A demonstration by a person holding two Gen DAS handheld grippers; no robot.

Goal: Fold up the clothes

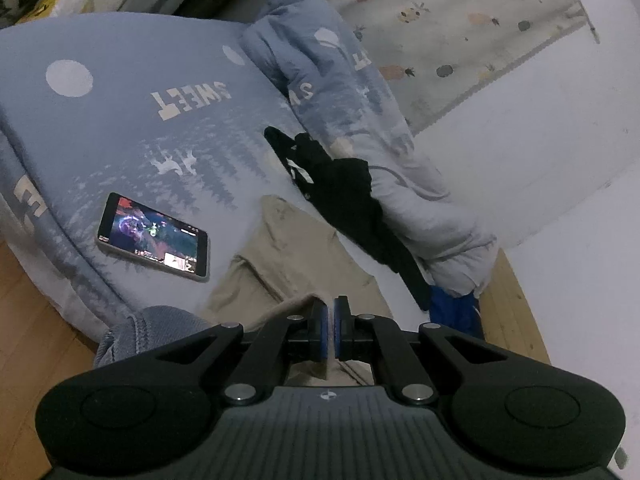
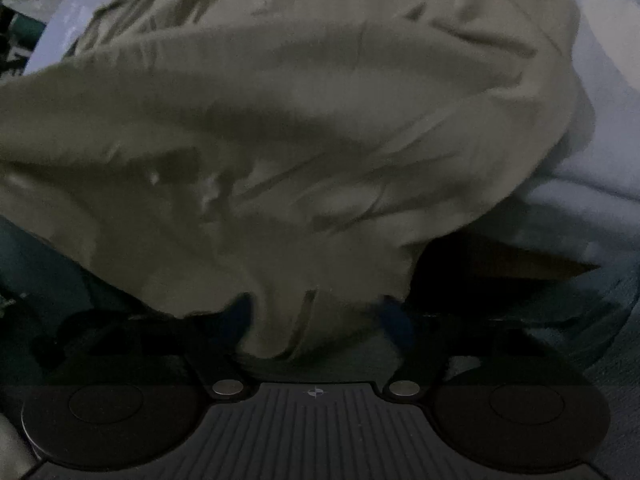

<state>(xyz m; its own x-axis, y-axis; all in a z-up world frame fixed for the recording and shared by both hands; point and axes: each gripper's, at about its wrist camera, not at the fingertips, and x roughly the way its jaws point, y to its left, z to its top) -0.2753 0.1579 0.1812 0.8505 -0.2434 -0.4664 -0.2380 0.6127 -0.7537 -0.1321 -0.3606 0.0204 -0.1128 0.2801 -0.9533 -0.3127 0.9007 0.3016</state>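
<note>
Left gripper (image 1: 331, 312) is pinching shut, apparently on the beige garment's (image 1: 288, 256) near edge, likely to lift a fold. Right gripper (image 2: 316, 320) is spreading wide, fabric bunching between. Garment is lying on the bed (image 1: 120, 128); phone (image 1: 153, 236) at nine o'clock, black clothing (image 1: 352, 196) at one.

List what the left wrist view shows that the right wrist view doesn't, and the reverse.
Only the left wrist view shows the phone with its screen lit, the black garment, the rolled blue quilt, the wooden floor, and the left gripper shut on the beige garment's edge.

Only the right wrist view shows the right gripper, fingers apart, with beige cloth bunched between them.

Both show the beige garment on the blue bedding.
</note>
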